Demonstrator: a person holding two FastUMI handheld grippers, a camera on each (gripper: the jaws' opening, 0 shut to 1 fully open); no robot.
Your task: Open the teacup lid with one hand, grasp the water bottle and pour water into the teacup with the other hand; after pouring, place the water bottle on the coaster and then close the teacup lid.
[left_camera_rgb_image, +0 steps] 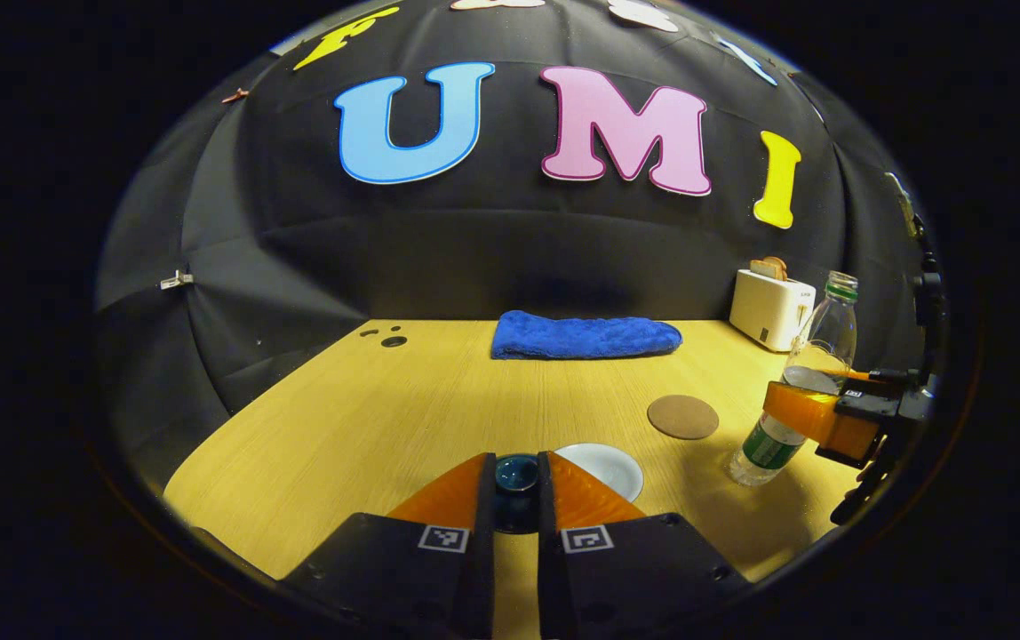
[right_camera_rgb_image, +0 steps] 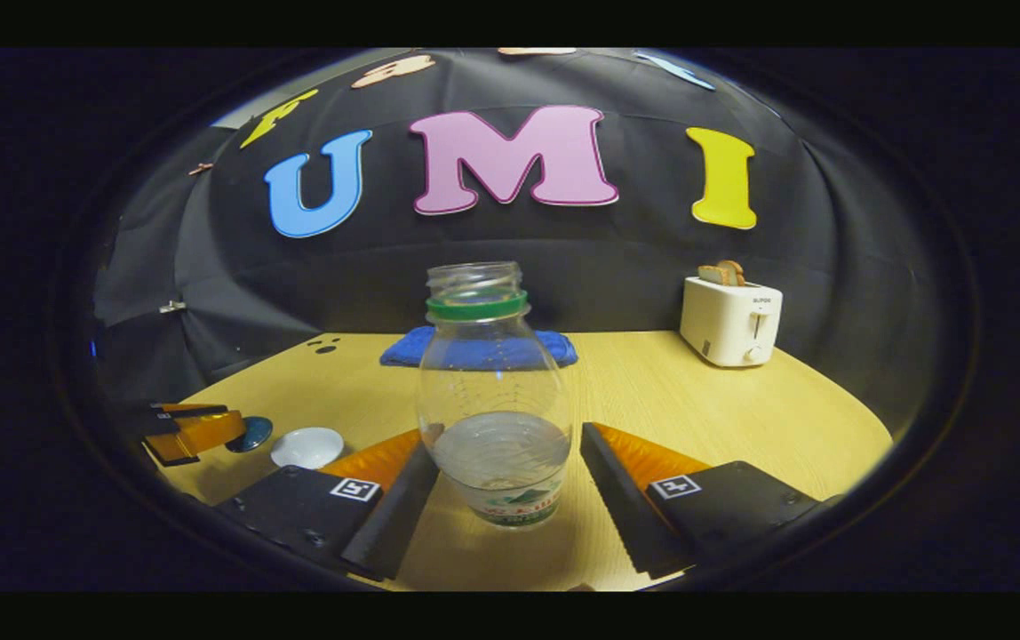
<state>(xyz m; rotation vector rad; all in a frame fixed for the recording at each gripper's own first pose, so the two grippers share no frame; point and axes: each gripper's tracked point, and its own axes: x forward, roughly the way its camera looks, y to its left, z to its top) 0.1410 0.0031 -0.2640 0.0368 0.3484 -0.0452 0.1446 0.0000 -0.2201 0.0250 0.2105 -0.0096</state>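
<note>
My left gripper (left_camera_rgb_image: 516, 462) is shut on the dark teal teacup lid (left_camera_rgb_image: 517, 478), held just left of the open white teacup (left_camera_rgb_image: 603, 468). In the right gripper view the same lid (right_camera_rgb_image: 251, 434) sits beside the teacup (right_camera_rgb_image: 307, 446). The clear uncapped water bottle (right_camera_rgb_image: 497, 400), partly filled, stands upright on the table between the fingers of my right gripper (right_camera_rgb_image: 506, 440). Its left finger meets the bottle and a thin gap shows at the right finger. In the left gripper view the bottle (left_camera_rgb_image: 799, 382) stands right of the round brown coaster (left_camera_rgb_image: 683, 416), with the right gripper (left_camera_rgb_image: 816, 416) around its middle.
A folded blue towel (left_camera_rgb_image: 585, 336) lies at the back of the wooden table (left_camera_rgb_image: 368, 418). A white toaster (right_camera_rgb_image: 730, 322) with bread in it stands at the back right. Small dark holes (left_camera_rgb_image: 393, 340) mark the table's far left.
</note>
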